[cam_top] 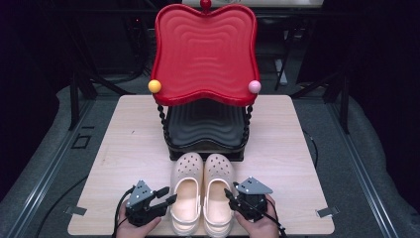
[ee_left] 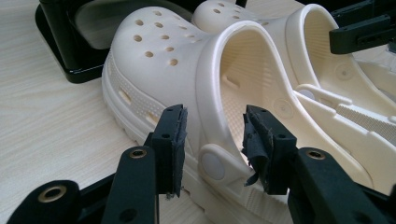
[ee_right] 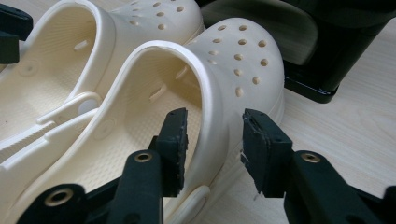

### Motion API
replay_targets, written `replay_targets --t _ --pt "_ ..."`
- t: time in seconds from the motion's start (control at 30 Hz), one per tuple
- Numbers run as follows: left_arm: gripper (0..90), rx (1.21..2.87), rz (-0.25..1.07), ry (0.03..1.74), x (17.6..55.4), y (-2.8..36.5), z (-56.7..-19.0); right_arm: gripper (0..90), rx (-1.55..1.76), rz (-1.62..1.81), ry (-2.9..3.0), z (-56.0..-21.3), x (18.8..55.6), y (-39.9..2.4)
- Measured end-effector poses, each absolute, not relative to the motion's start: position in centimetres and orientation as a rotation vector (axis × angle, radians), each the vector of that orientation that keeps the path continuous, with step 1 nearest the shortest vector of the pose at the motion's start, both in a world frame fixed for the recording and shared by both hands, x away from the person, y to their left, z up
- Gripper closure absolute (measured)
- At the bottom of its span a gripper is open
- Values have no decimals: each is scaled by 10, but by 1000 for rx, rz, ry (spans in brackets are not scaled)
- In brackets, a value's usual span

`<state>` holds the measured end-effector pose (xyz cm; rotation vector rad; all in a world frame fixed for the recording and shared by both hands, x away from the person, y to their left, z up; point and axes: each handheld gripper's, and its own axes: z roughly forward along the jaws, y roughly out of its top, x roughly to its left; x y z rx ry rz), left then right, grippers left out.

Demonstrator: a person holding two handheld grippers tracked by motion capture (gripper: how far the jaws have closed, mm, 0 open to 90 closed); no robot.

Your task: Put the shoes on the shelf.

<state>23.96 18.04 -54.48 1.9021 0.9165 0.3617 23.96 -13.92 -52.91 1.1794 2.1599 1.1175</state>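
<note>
On the worktop [cam_top: 124, 148], near edge: left hand-held gripper [cam_top: 166, 196], jaws apart, straddling the outer wall of the left clog [cam_top: 187, 193], pads not pressing. Right clog [cam_top: 218, 193] touching it alongside, toes toward the black tray [cam_top: 205, 130] under the red tray [cam_top: 205, 49]. Right hand-held gripper [cam_top: 230, 194], jaws apart astride the right clog's outer wall, no grip.

The high view looks forward and down over the pale wooden tabletop [cam_top: 124, 148], while both gripper views sit low and close, sharing the pair of cream perforated rubber clogs [cam_top: 202, 193] from opposite sides.
</note>
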Motion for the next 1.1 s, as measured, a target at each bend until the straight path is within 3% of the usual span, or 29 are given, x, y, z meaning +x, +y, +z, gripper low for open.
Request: replay_targets --t 0.3,0.33,0.5,1.1 --pt "633 1917 391 926 242 173 -546 560 1200 1116 2179 -533 242 -137" --pt "638 1910 398 931 242 172 -547 606 1189 1108 2187 -534 242 -136" --pt "651 1909 393 943 245 171 -547 665 1170 1092 2171 -533 242 -135" --pt "663 1921 413 967 254 164 -543 690 1182 1095 2156 -534 241 -136"
